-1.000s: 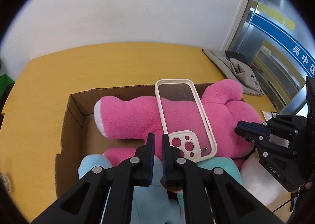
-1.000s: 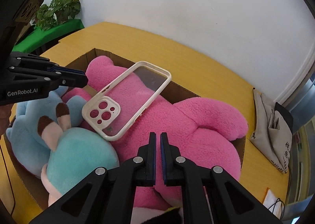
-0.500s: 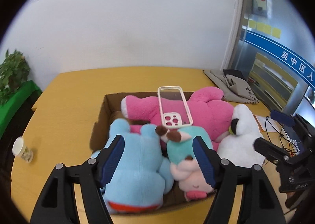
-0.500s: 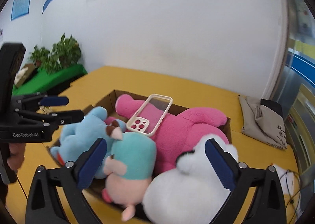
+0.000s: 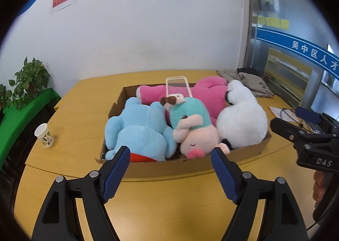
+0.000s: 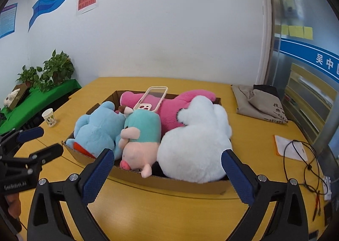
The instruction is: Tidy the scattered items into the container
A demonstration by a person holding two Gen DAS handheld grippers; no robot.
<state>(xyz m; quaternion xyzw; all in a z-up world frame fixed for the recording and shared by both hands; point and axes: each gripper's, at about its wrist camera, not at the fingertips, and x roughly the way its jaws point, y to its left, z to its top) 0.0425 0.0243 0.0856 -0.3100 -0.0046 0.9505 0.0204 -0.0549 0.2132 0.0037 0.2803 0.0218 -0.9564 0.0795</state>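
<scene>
Both tongs have pulled back from the cardboard box since a sec ago, when they were clenched right over the phone case. Left tongs are opening w/ nothing between them; right tongs are spread wide, empty. Case lies on the pink plush in the box, w/ blue plush, pig plush & white plush packed in front. Paper cup on the surface at left.

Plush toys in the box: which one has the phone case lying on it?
The pink plush at the back; the phone case rests across it, unlike the blue, pig and white ones.
</scene>
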